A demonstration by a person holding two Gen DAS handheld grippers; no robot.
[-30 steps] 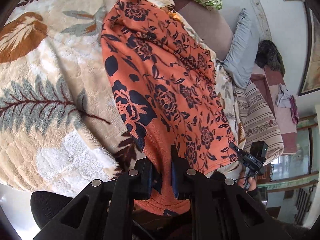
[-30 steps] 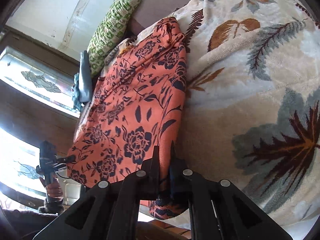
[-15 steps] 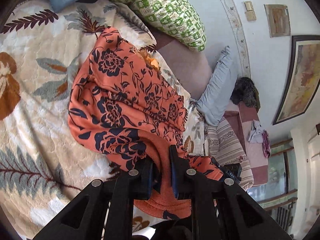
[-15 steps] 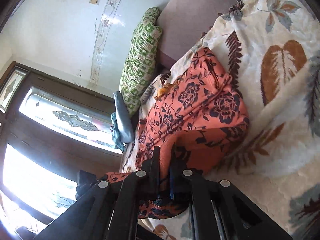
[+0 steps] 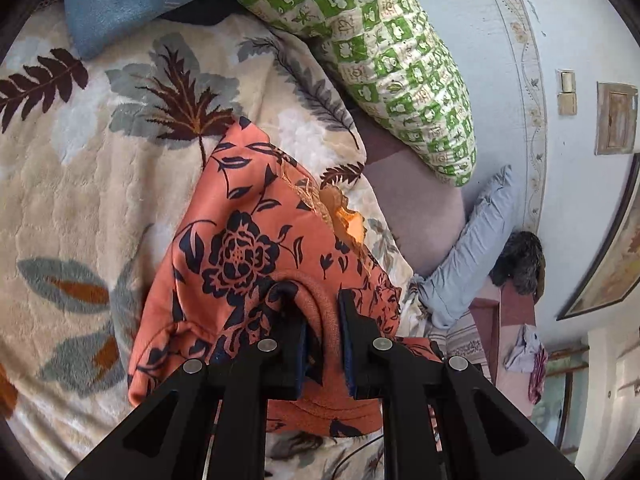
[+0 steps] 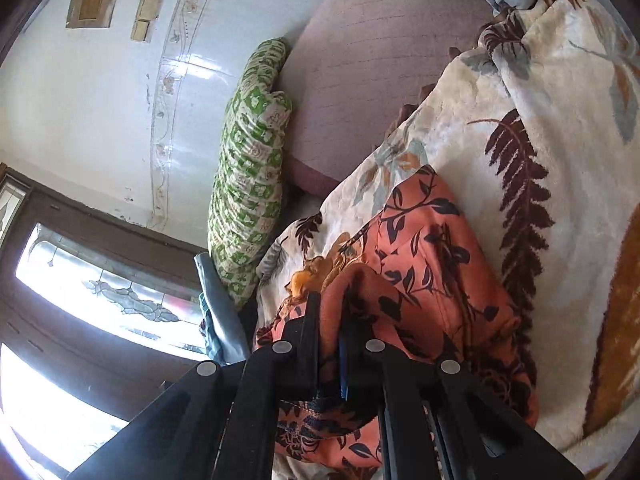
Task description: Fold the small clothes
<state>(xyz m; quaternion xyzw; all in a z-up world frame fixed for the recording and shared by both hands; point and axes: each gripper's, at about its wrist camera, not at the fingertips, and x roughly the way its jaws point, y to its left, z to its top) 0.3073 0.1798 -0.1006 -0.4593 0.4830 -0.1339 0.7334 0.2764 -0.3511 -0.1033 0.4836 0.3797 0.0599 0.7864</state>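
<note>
Left gripper (image 5: 320, 304) points toward 12 o'clock, jaws clamped on cloth (image 5: 248, 240). Right gripper (image 6: 330, 312) likewise, jaws pinching cloth.

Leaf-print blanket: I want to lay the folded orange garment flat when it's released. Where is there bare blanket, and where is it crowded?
In the left wrist view, bare blanket lies left of the orange garment, bordered above by the blue pillow. In the right wrist view it stretches right of the garment. It is crowded toward the green checked pillow, and where the left gripper and right gripper pinch cloth.
</note>
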